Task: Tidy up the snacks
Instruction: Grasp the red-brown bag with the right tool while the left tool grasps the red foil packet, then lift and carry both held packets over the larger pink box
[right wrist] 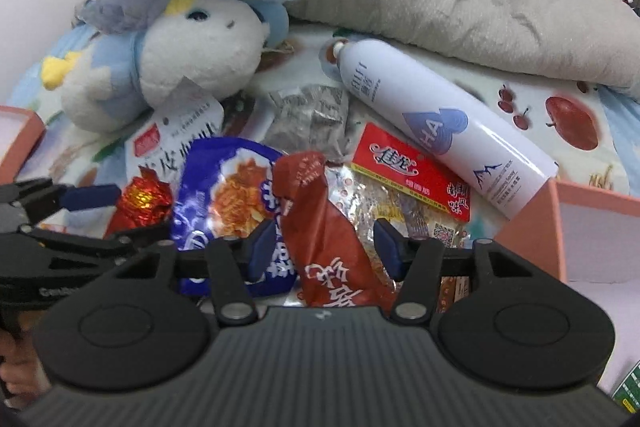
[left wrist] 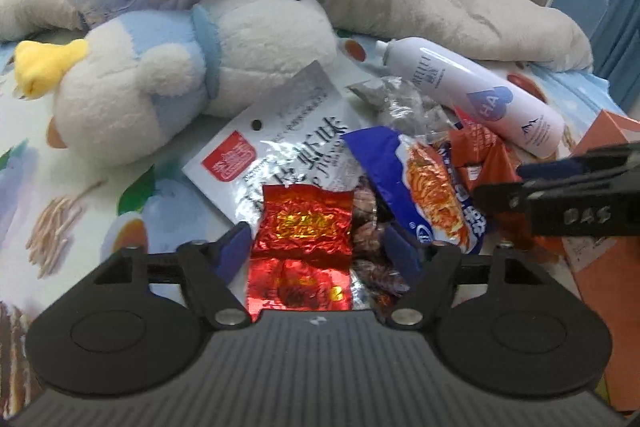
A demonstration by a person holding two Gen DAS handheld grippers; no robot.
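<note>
Picking step: left tongs (left wrist: pixel 316 247) gape around the red foil packet (left wrist: pixel 306 227); right tongs (right wrist: pixel 324 239) gape astride the brown-red pouch (right wrist: pixel 328 227). Next, clench and lift toward the pink box (right wrist: pixel 592 227) at three o'clock.

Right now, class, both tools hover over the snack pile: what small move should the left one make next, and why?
Probably close the left tool: its open jaws already straddle the red foil packet, which lies on top of the pile.
</note>
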